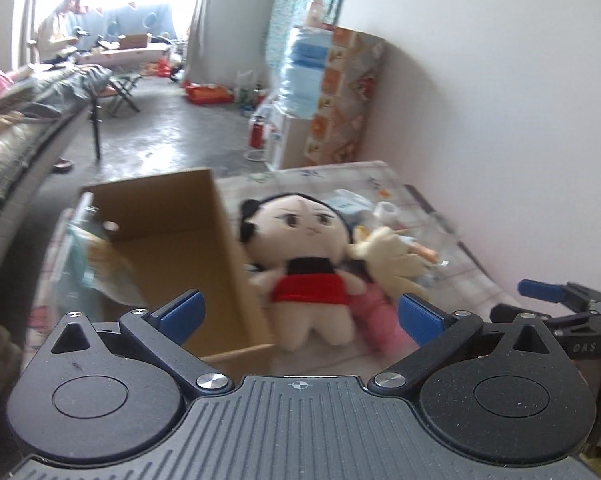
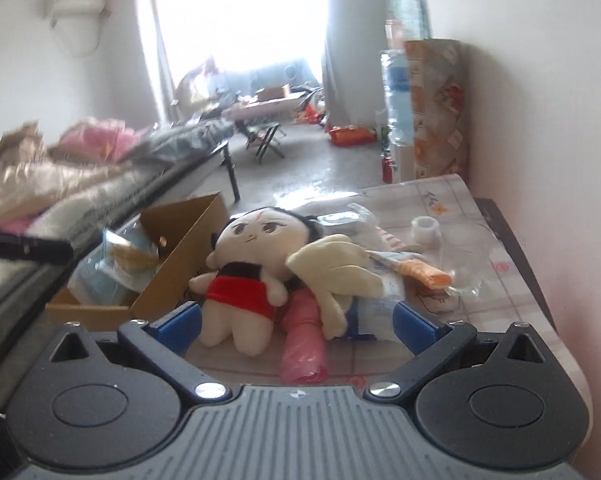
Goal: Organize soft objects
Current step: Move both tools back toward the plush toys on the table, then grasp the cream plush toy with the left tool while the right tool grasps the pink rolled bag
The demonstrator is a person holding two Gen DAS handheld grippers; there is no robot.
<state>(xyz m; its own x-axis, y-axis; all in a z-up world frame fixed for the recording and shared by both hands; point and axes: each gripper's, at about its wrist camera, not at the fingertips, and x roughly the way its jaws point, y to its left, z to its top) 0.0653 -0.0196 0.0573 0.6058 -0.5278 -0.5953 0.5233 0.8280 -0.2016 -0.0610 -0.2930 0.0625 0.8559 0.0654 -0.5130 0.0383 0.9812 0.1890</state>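
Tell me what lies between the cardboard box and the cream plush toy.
The doll in the red dress lies between the cardboard box and the cream plush toy, clearest in the right wrist view.

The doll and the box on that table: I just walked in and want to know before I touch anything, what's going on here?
A person holding two grippers is tidying soft things into the cardboard box. Both the left gripper and the right gripper are open and hold nothing. A packet already lies in the box. The plush doll, the cream plush and the pink roll lie on the table beside it.
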